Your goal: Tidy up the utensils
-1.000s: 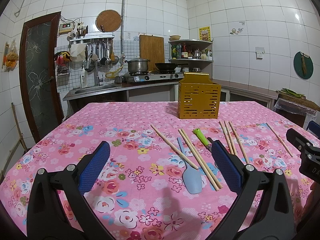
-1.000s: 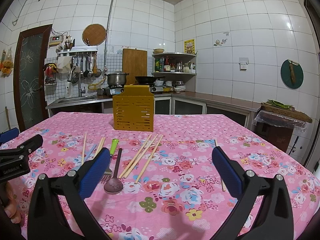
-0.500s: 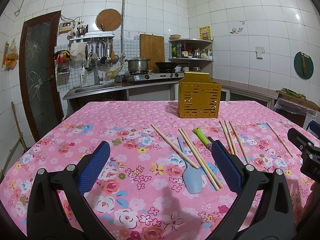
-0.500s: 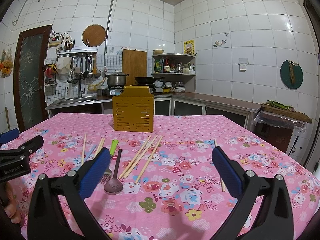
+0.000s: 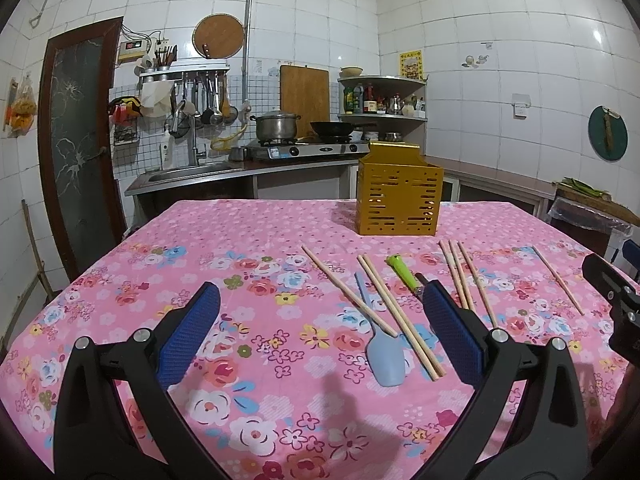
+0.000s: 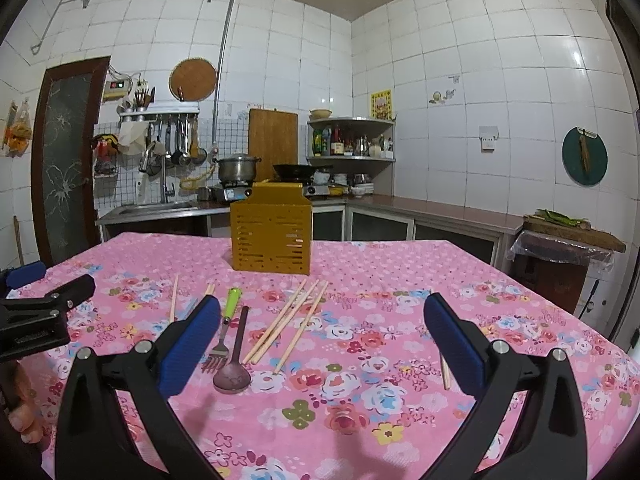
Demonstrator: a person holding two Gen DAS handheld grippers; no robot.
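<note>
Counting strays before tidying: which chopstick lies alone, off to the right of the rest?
The single chopstick at the far right, near the right gripper; the others lie in groups by the spatula and fork.

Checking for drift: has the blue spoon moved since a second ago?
No. The blue spoon lies in the same place, its handle under the same chopstick, in front of the yellow box.

Chopsticks (image 5: 402,318), spoon (image 6: 233,374) before holder (image 5: 399,200) (on table (image 5: 240,232)).
</note>
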